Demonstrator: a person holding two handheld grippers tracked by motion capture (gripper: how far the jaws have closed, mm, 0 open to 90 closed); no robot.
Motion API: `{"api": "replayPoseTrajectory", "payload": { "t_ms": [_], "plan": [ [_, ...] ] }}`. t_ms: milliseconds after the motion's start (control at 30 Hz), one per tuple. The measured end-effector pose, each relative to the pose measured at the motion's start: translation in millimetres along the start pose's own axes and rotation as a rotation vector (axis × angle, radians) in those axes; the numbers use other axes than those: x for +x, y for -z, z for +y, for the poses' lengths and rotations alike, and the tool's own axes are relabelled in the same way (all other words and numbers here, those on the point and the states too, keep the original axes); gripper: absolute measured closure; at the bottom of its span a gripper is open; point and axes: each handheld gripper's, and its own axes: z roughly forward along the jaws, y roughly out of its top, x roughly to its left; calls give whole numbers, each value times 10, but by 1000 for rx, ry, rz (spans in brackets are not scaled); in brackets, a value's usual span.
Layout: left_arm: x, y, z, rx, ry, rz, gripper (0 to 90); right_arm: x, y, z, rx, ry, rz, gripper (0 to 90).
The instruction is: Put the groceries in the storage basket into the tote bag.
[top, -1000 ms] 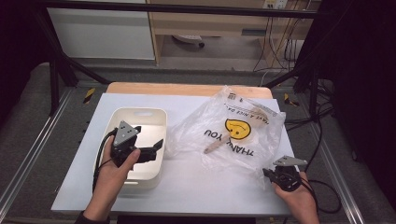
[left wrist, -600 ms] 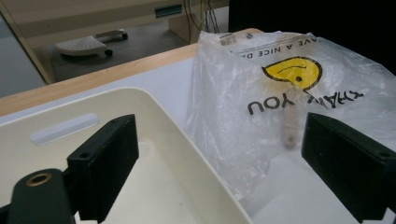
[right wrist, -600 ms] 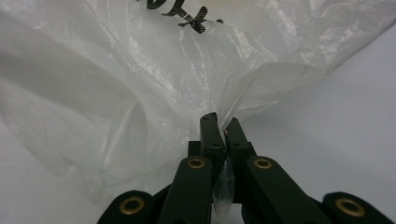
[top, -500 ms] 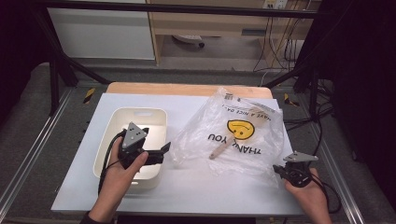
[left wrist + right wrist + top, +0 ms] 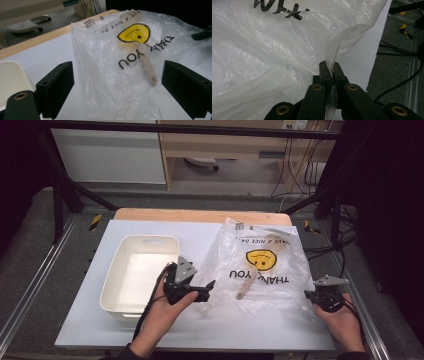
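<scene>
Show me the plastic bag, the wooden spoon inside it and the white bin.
plastic bag (image 5: 280, 285): high view, clear film by the lettering.
wooden spoon (image 5: 148, 68): left gripper view, mid-handle, seen through the bag.
white bin (image 5: 111, 289): high view, left rim.

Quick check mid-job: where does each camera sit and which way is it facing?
High view: above the person's side, looking forward and down at the table; both hands and grippers show.
Left gripper view: on the left gripper, open jaws facing the plastic bag.
Right gripper view: on the right gripper, shut on the bag's edge.
All share the bag.
</scene>
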Motion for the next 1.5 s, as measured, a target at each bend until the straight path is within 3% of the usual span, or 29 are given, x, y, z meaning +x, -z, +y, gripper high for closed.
{"api": "replayPoseTrajectory", "payload": {
  "t_ms": [133,367,567,700,867,1100,1167,1333,1500],
  "plan": [
    [-47,-297,-65,42,6,36,111,45,18,16,-13,5,6,900],
    [55,-592,-155,72,82,65,124,95,34,-12,-46,-16,32,900],
    [126,-675,-195,72,85,106,128,136,-14,-61,-39,-26,39,900],
    [94,-744,-201,64,79,124,133,87,-16,-84,-33,-36,30,900],
    [65,-857,-269,103,84,114,130,-15,0,-134,-29,-72,5,900],
    [104,-1014,-419,173,87,134,129,-82,-11,-153,-27,-93,-6,900],
    [119,-1021,-467,179,100,134,131,-77,-5,-153,-25,-89,-4,900],
    [155,-1038,-576,225,90,172,115,-78,8,-161,-27,-93,2,900],
    [146,-1044,-619,266,118,152,114,-57,26,-159,-29,-87,3,900]
  ]
}}
